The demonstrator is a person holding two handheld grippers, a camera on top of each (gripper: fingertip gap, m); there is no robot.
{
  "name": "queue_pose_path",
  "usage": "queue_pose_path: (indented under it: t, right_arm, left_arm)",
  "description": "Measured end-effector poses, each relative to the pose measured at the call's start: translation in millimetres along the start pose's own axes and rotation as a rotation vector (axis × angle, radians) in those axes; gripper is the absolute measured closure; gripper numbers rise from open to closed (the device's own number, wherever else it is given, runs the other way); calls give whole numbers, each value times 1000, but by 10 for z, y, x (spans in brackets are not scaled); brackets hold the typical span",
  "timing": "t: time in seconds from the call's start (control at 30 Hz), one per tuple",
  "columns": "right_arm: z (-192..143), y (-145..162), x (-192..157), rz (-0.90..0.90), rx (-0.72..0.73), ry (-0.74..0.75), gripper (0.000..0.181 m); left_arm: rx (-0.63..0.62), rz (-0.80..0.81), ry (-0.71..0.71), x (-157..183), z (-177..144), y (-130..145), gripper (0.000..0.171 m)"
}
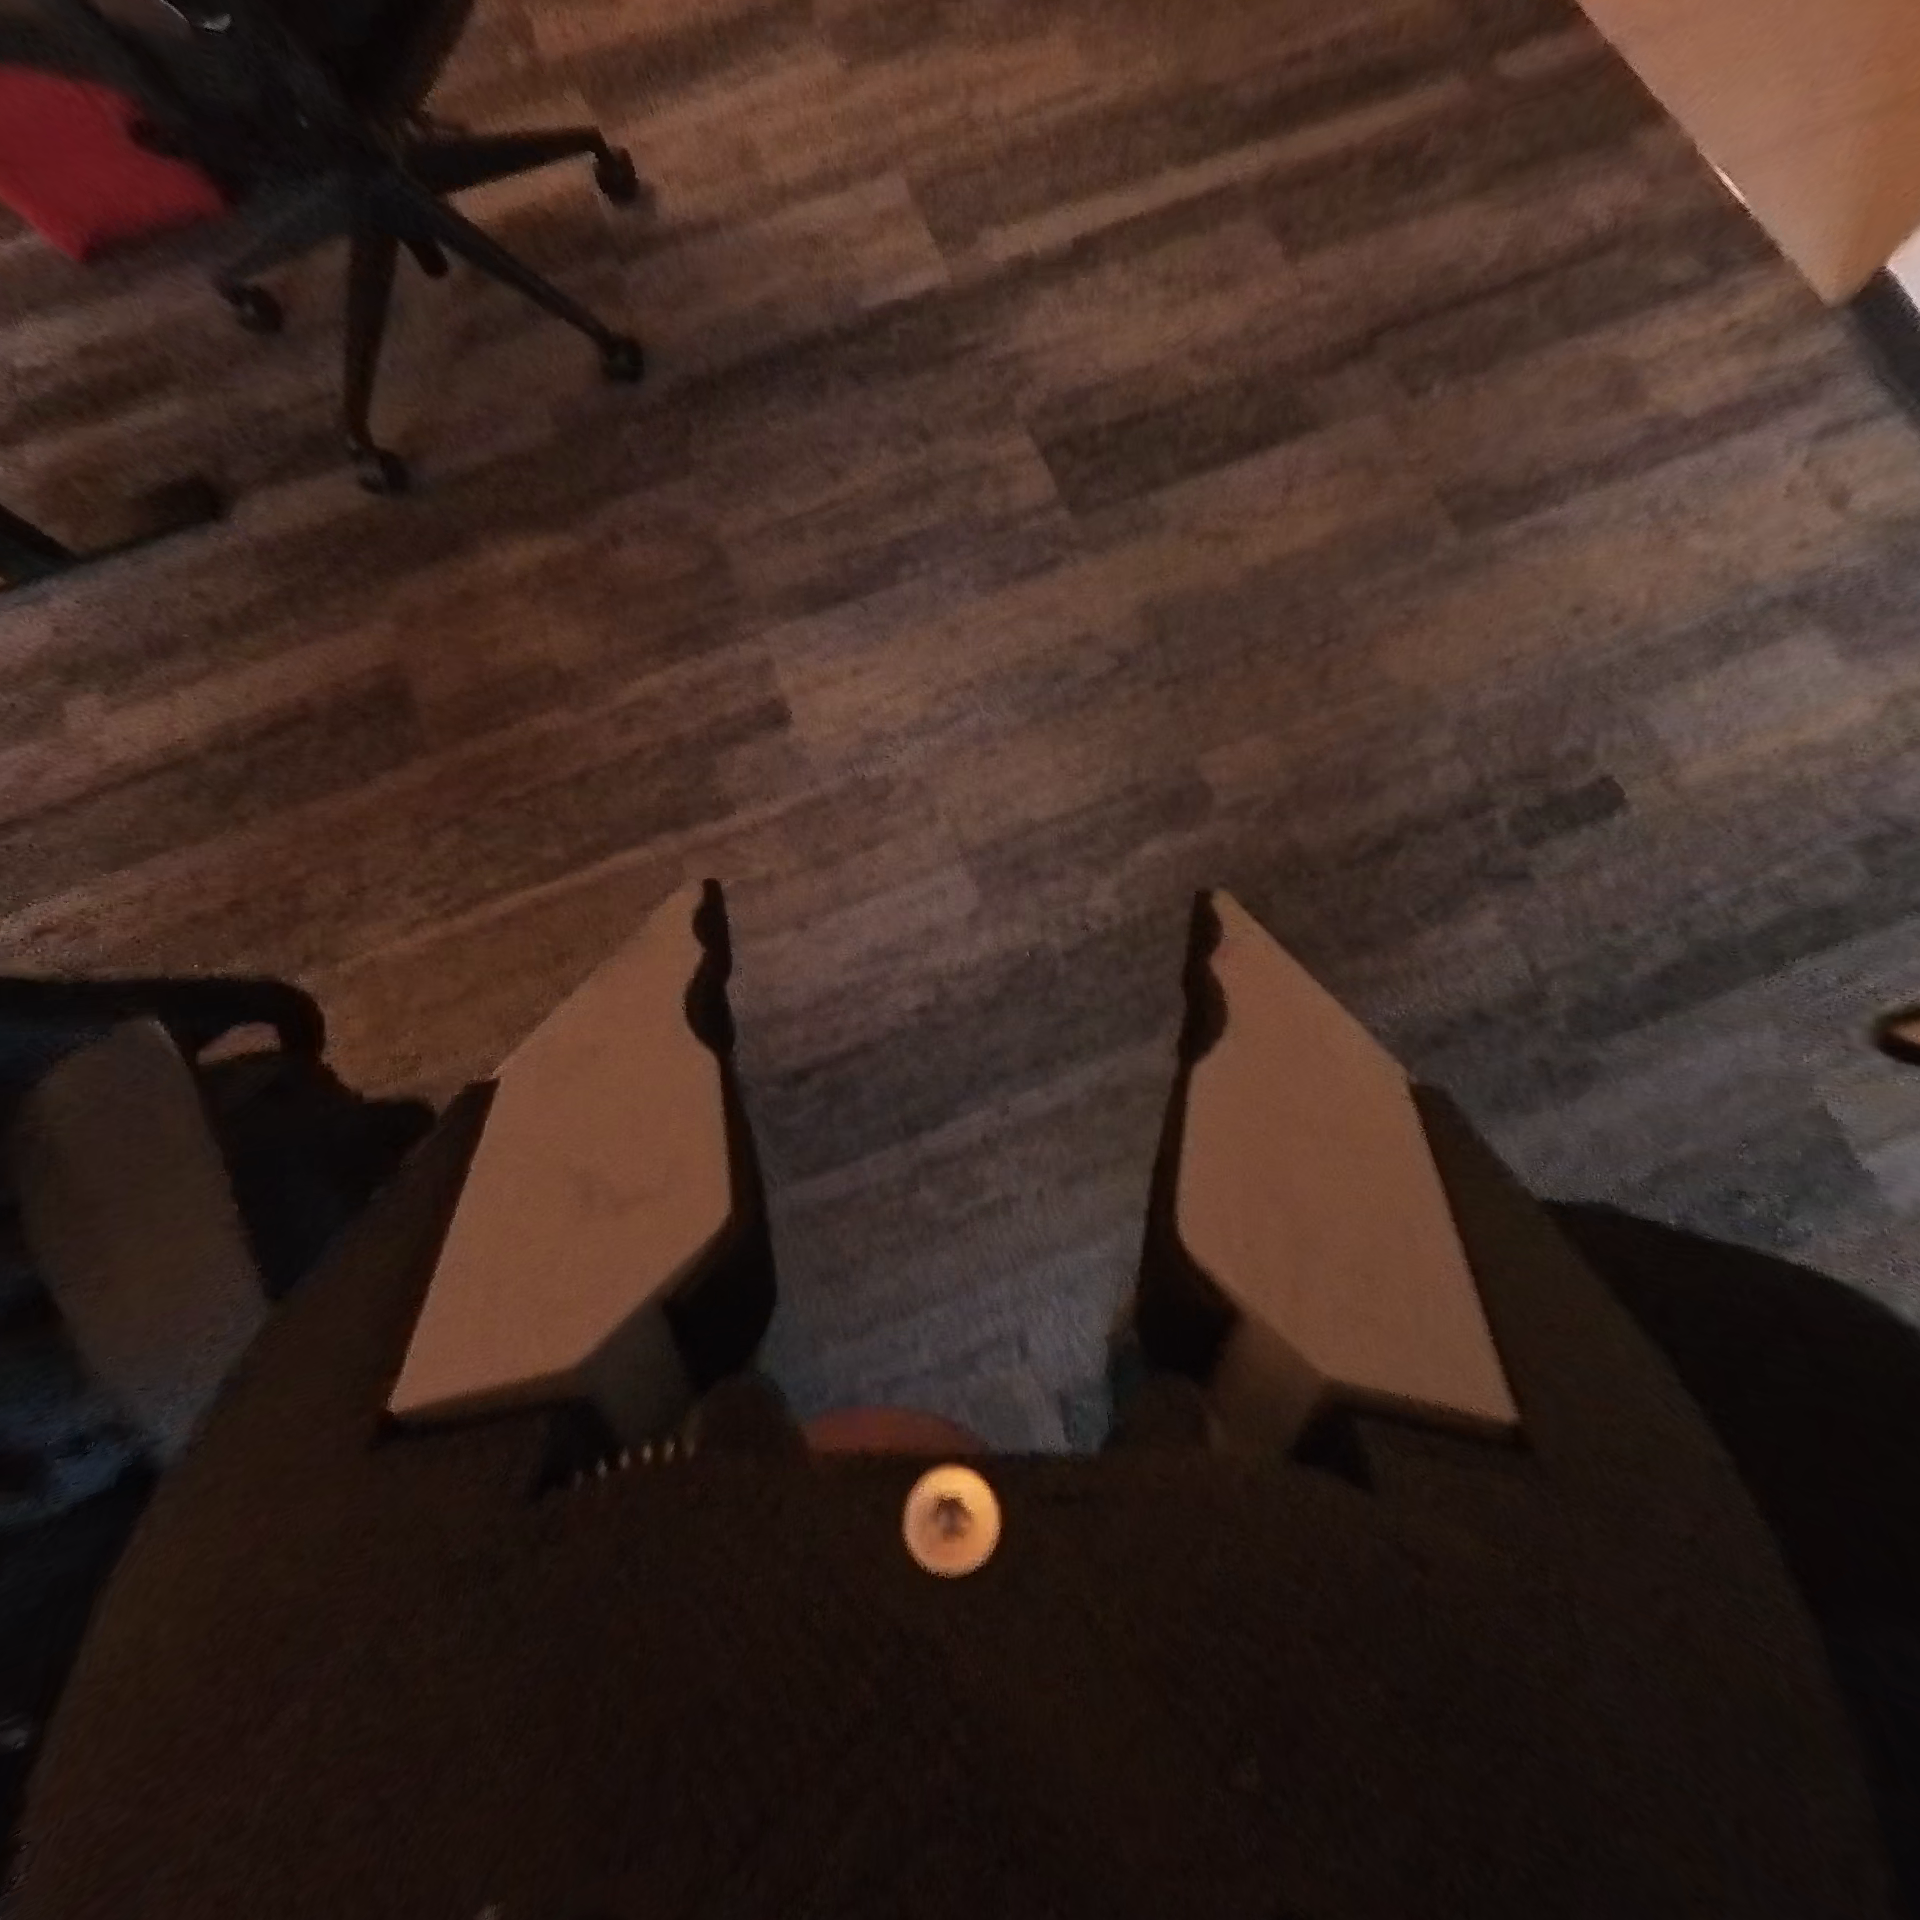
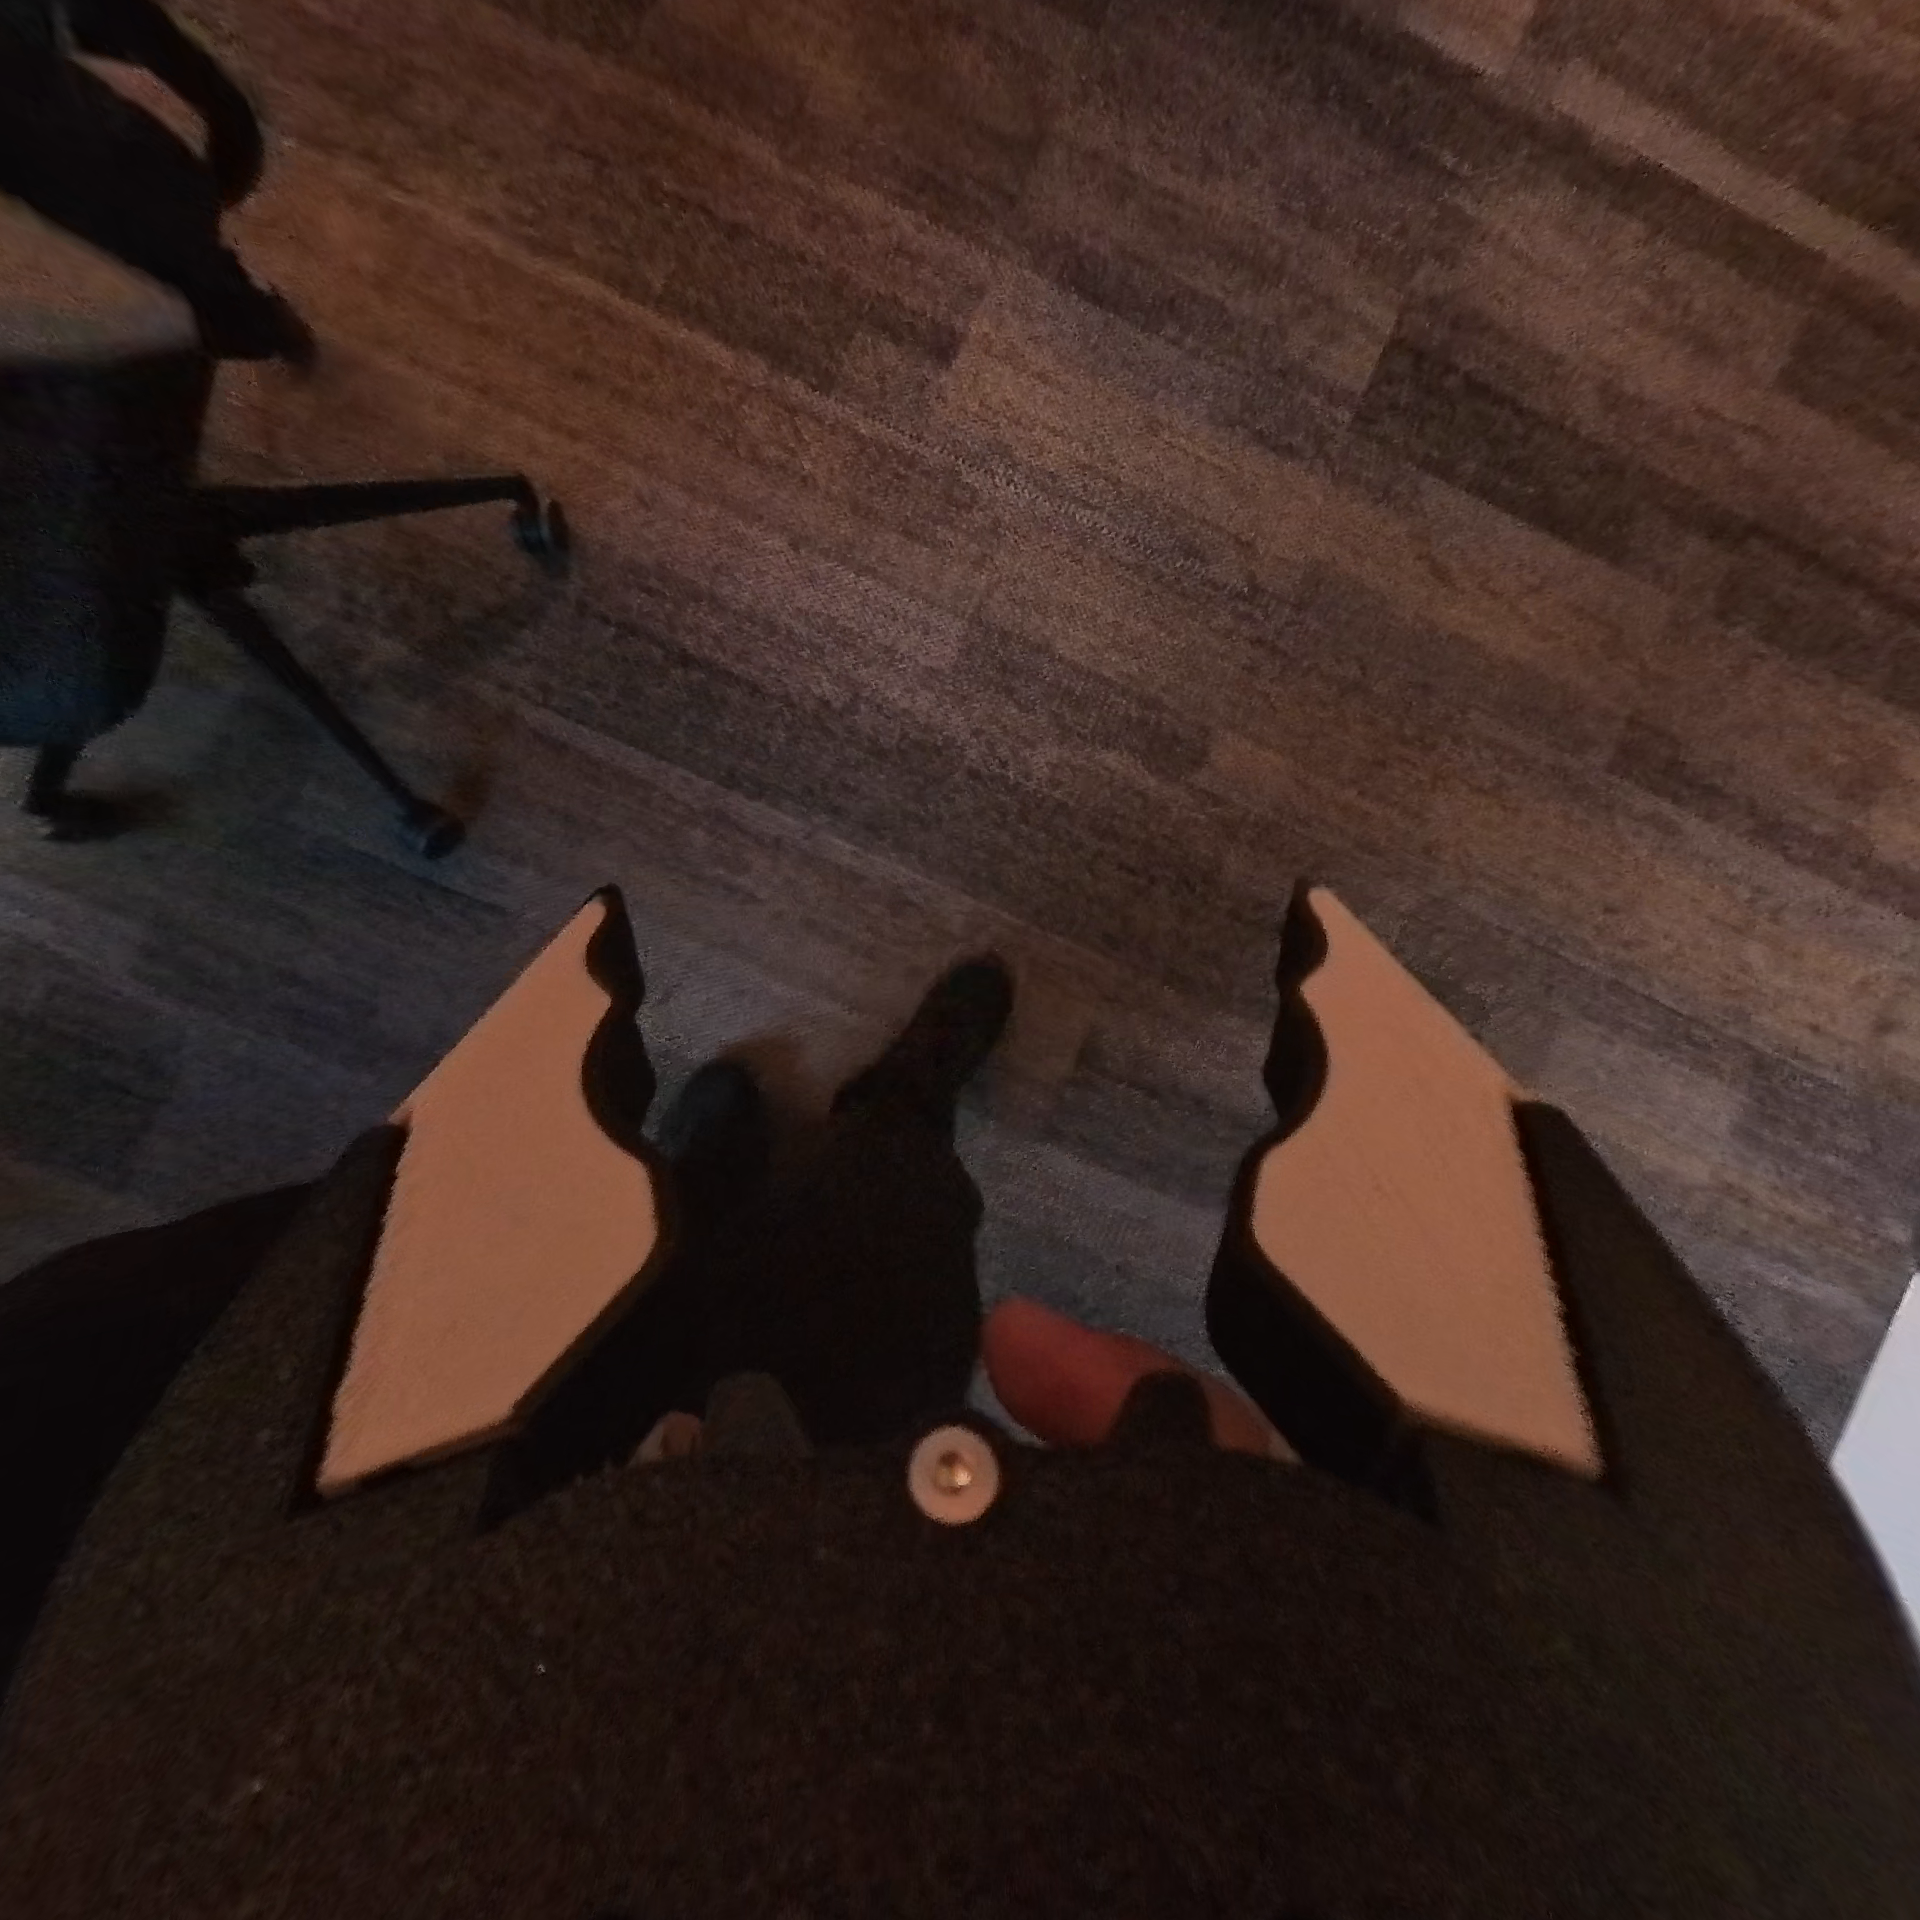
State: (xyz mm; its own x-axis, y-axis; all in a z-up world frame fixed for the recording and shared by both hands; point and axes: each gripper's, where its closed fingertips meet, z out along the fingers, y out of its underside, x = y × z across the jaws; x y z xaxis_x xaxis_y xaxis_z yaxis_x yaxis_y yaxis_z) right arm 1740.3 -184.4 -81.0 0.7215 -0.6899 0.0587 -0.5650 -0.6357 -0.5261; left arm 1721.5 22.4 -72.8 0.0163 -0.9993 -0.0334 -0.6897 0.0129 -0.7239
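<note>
Carpet of mottled grey-brown woven tiles point(image 1: 1039, 520) fills both views, since each tool points down at the floor. The left gripper point(image 1: 956, 904), black with pale finger plates, stands with jaws apart and empty, as does the right gripper point(image 2: 951, 904), spread wider above dark shoes point(image 2: 935, 1039). A black wheeled office chair point(image 1: 416, 239) stands well apart; nothing graspable lies near either tool.

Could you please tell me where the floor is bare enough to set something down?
Bare carpet runs ahead of the open left claw, between the office chair base and the wooden panel. It is crowded under the right claw: dark shoes.
</note>
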Motion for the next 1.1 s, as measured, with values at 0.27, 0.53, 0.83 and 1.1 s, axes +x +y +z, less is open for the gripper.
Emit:
queue_pose_path:
  t: [0.27,0.53,0.83,1.1]
  right_arm:
    - [1418,-1850,1142,-161,59,-99,52]
    - [2725,-5380,698,-564,209,-332,44]
    - [4241,-7725,-1355,-684,209,-519,44]
    - [5157,-9087,-2512,-897,103,-439,41]
  left_arm:
    - [-33,-137,-120,-1450,1755,-1054,85]
    - [-130,-342,-351,-3335,1982,-1582,87]
    - [-19,-531,-406,-5545,3186,-2166,89]
    - [94,-688,-581,-8689,3458,-2863,90]
